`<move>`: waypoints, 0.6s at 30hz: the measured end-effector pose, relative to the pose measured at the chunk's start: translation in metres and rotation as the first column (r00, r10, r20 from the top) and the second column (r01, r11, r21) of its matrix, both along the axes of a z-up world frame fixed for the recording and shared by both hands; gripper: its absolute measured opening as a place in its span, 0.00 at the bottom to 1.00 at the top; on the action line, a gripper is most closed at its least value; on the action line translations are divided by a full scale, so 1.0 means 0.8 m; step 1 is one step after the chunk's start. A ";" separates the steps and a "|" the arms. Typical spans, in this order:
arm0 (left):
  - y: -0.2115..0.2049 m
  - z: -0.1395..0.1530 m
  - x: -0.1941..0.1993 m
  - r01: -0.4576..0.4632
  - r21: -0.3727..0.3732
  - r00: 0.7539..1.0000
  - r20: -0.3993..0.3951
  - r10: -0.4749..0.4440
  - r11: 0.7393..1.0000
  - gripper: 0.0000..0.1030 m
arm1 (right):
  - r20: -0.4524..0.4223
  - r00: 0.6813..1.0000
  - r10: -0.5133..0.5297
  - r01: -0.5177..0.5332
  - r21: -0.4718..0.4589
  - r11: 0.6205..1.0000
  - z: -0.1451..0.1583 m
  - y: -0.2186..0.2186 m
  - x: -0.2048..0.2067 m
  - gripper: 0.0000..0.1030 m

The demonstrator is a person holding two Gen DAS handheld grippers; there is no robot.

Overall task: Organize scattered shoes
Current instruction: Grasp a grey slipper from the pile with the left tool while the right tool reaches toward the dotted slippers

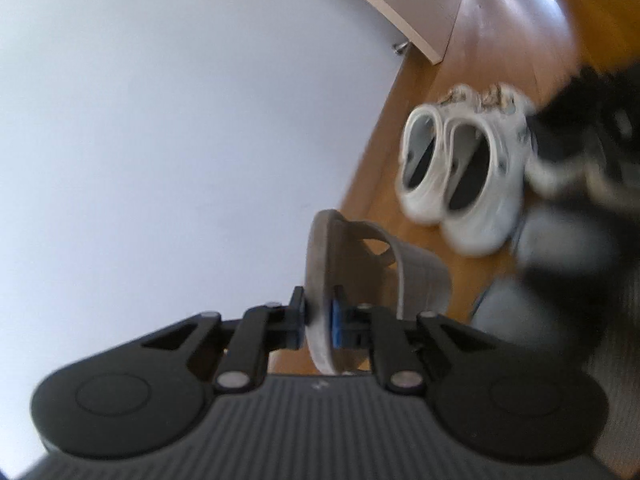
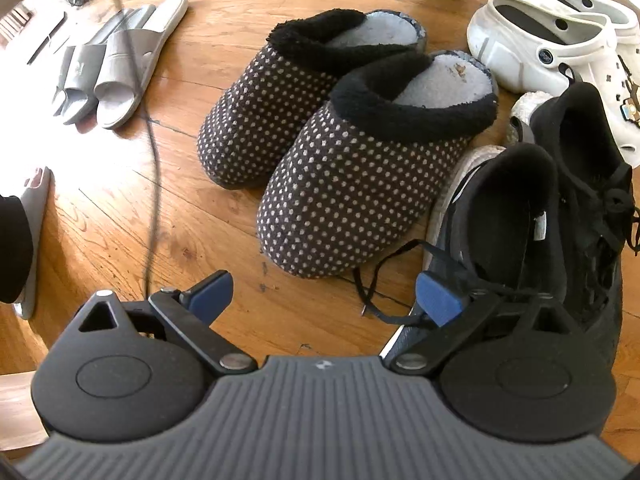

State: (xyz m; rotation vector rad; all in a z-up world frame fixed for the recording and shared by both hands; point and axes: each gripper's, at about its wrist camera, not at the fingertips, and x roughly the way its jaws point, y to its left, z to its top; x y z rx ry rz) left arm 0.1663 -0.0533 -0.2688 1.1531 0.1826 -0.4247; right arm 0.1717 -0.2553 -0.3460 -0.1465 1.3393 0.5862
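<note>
Left wrist view: left gripper (image 1: 319, 322) is clamped on the sole edge of a taupe slide sandal (image 1: 360, 272), held up off the wood floor (image 1: 480, 60) with its strap out to the right. Looks light and fairly stiff foam to me, so pinching the sole rim seems fine, though it could pivot in the pads. Just past it, a pair of white clogs (image 1: 460, 168) sits by the white wall (image 1: 160, 120); blurry dark shoes crowd the right side

Right wrist view: right gripper (image 2: 326, 300) has its jaws wide apart, holding nothing, hovering over bare floor. Polka-dot slippers (image 2: 340, 152) sit in front, soft and squashy I'd guess. Black sneakers (image 2: 540, 220) are right by the right finger, and a loose lace could snag. Grey slides (image 2: 116, 64) lie well off left
</note>
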 end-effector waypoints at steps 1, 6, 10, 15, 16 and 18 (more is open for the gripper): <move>0.021 -0.005 -0.026 0.018 0.054 0.999 0.041 -0.020 0.998 0.11 | 0.003 1.000 -0.004 0.004 0.002 1.000 0.001 0.000 0.000 0.97; 0.091 -0.077 -0.127 0.099 0.167 0.985 -0.154 -0.073 0.981 0.15 | -0.040 0.999 -0.036 0.038 0.057 0.998 0.009 0.001 0.002 0.97; 0.085 -0.116 -0.181 0.132 0.142 0.980 -0.165 -0.109 0.981 0.25 | -0.067 0.997 -0.042 0.050 0.122 0.991 0.023 0.015 0.012 0.97; 0.105 -0.076 -0.191 0.051 -0.024 0.929 -0.365 -0.057 0.998 0.63 | -0.182 0.973 -0.144 0.199 0.335 0.921 0.051 0.053 0.066 0.99; 0.116 -0.056 -0.182 -0.034 -0.105 0.870 -0.493 -0.023 0.994 0.63 | -0.202 0.967 -0.155 0.220 0.357 0.908 0.050 0.059 0.075 0.99; 0.140 -0.026 -0.165 -0.216 -0.210 0.734 -0.679 0.017 0.953 0.66 | -0.232 0.960 -0.156 0.241 0.399 0.885 0.042 0.090 0.098 0.99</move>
